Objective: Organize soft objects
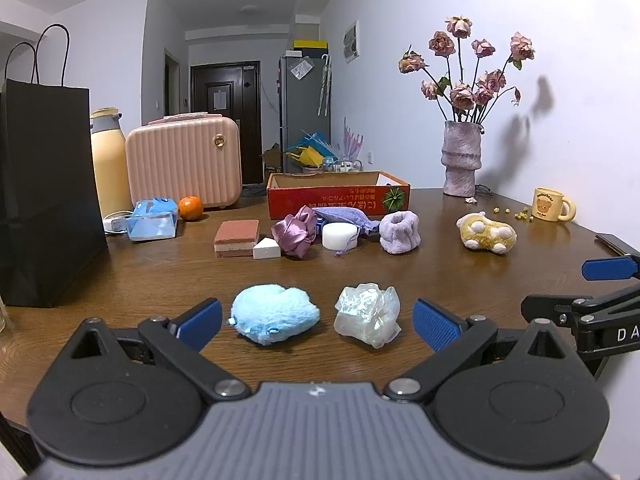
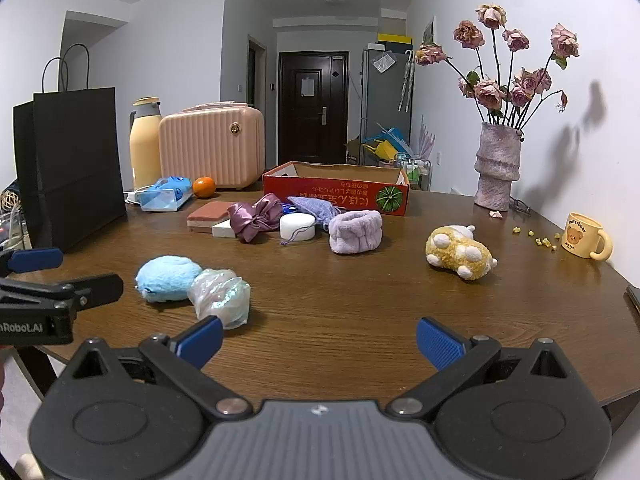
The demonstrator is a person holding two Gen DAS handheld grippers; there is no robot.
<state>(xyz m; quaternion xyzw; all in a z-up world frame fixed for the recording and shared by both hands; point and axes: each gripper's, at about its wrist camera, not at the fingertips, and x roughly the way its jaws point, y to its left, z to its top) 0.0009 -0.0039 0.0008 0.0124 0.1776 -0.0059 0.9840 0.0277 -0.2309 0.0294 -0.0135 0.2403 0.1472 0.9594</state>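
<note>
Holding both grippers low over the near edge of the wooden table (image 2: pixel 340 300), I read the following state

Left gripper (image 1: pixel 318 322): jaws released, spread wide, nothing gripped. The blue plush (image 1: pixel 274 312) and the iridescent scrunchie (image 1: pixel 368 314) lie on the table between its blue pads, side by side with a small gap, touching neither pad.

Right gripper (image 2: pixel 320 346): jaws released, spread wide, bare table between the pads. In this view the scrunchie lies just beyond its left pad, apparently touching the plush.

Further back I see a cluster of soft items just in front of the red box (image 1: pixel 338 194): satin scrunchie (image 1: pixel 294 230), lilac pouch (image 1: pixel 346 218), white puff (image 1: pixel 340 235), lilac fleece band (image 1: pixel 399 232). A brick-red sponge (image 1: pixel 236 238) and a white wedge (image 1: pixel 267 248) sit to the left of that cluster. The yellow plush (image 1: pixel 486 234) lies alone on the right, well apart from the box.

The box is open at the top and I see nothing in it, though most of its floor is hidden. Behind it to the right stands a vase (image 1: pixel 460 160); a mug (image 1: pixel 552 205) stands near the wall
</note>
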